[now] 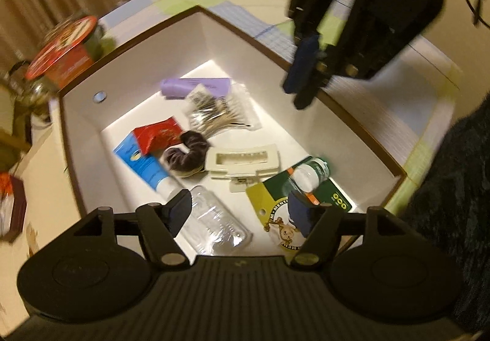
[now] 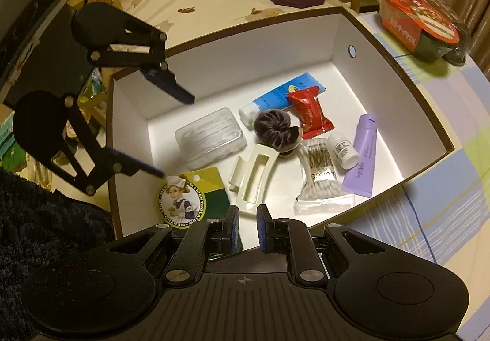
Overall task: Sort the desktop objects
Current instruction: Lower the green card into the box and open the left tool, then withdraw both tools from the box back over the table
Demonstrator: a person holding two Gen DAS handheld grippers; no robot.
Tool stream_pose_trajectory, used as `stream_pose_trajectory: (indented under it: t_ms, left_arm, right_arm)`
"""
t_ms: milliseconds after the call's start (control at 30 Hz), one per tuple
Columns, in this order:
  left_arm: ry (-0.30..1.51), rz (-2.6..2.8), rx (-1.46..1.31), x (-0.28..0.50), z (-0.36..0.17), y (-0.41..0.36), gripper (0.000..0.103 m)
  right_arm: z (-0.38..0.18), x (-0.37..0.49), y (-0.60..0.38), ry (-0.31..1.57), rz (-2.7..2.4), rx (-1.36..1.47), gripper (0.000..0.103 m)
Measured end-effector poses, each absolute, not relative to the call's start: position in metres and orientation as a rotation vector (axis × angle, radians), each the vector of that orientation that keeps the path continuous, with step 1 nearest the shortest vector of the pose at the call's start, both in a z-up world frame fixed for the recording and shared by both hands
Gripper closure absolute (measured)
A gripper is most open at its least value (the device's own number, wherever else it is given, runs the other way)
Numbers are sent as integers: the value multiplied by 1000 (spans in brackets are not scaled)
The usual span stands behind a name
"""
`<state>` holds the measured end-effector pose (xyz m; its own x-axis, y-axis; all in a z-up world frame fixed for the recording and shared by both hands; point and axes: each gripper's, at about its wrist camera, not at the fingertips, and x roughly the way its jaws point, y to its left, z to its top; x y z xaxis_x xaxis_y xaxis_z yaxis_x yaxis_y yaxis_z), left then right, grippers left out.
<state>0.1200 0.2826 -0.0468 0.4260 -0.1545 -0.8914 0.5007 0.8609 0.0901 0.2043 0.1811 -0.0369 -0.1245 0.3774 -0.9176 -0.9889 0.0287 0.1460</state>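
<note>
My left gripper [image 2: 179, 136]: matte black linkage arms, round silver pivot screws, dark blue fingers [image 2: 176, 90]. My right gripper [image 2: 247, 229]: same black frame, ribbed base plate with crosshair mark, blue pads [image 2: 262, 227]. Near left, a dark fuzzy sleeve [image 2: 46, 218].

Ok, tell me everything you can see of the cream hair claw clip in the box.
The hair clip is a cream, glossy, plastic-looking claw clip with a long rectangular cut-out through its body and a hinge tab on one side. It lies flat and closed on the white floor of the box, near the middle. One end reaches the dark scrunchie; whether they touch is unclear. Neither gripper touches it.
</note>
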Motion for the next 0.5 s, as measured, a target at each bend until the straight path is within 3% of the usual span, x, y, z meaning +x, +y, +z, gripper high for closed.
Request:
stream_pose_trajectory:
  t_ms: [167,200,233,267,500]
  left_arm:
    - [1068,-333,284,119,-39,290,25]
    - [1076,-315,269,118,-38,291,24]
    - [1082,-297,257,118,-37,292,23]
    - [1087,-281,249,117,-36,292,21]
    - [1108,-186,231,111,-32,289,18]
  right_arm:
    - [-37,200,179,1032,1417,-824,86]
    - [-37,200,178,1030,1414,-826,78]
    - [-36,199,177,1020,1410,-826,32]
    - [-34,196,175,985,1410,-826,11]
    - [-29,187,171,921,1437,-839,11]
